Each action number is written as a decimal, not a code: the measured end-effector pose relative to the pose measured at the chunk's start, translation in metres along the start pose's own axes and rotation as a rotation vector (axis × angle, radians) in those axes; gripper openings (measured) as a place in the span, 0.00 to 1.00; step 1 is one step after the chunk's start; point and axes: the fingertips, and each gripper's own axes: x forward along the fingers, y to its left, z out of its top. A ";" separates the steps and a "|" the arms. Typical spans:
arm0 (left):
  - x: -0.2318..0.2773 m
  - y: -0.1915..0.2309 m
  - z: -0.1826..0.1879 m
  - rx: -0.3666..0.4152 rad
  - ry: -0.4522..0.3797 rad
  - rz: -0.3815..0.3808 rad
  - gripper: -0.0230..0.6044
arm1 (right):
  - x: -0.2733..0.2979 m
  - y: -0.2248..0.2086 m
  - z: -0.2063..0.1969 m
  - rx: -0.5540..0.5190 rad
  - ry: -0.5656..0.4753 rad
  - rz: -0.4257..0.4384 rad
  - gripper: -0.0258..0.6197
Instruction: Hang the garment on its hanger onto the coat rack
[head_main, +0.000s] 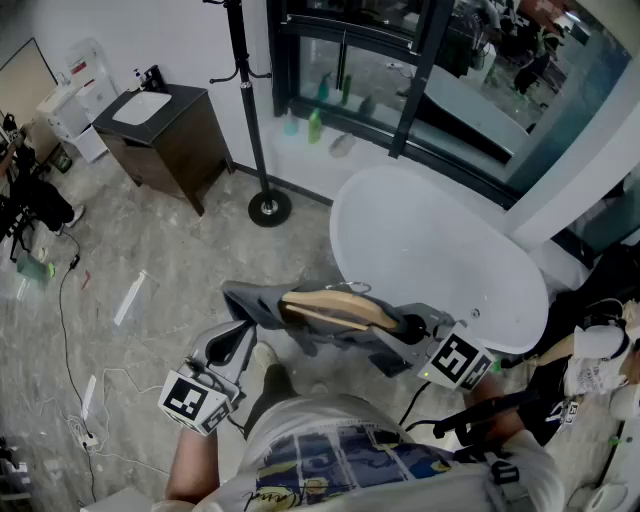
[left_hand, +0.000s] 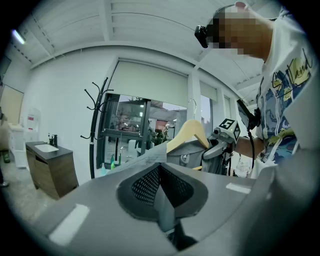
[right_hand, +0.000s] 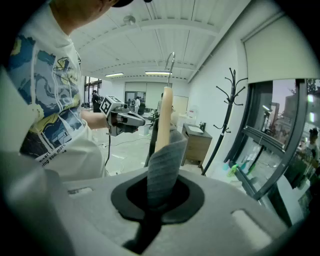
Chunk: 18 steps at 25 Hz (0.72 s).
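Observation:
A grey garment (head_main: 330, 330) on a wooden hanger (head_main: 335, 308) hangs level between my two grippers, in front of the person's chest. My left gripper (head_main: 238, 338) is shut on the garment's left end; the grey cloth (left_hand: 161, 197) is pinched in its jaws. My right gripper (head_main: 408, 328) is shut on the right shoulder, where cloth (right_hand: 162, 167) wraps the hanger's end (right_hand: 163, 117). The metal hook (right_hand: 170, 62) points up. The black coat rack (head_main: 248, 110) stands well ahead on its round base (head_main: 269, 208), apart from both grippers.
A white oval table (head_main: 430, 255) lies ahead on the right, close to the right gripper. A dark wooden sink cabinet (head_main: 165, 135) stands to the left of the rack. Dark-framed windows (head_main: 400, 60) with bottles are behind. Cables (head_main: 70, 330) trail on the floor at left.

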 end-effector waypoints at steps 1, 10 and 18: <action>0.000 0.000 0.000 0.000 0.001 -0.001 0.04 | 0.000 -0.001 0.000 0.003 -0.001 -0.001 0.05; 0.011 0.008 0.001 -0.006 -0.005 -0.021 0.04 | 0.007 -0.022 0.011 0.007 -0.002 -0.014 0.05; 0.022 0.069 0.009 -0.022 -0.019 -0.038 0.04 | 0.053 -0.062 0.037 0.050 -0.016 -0.004 0.05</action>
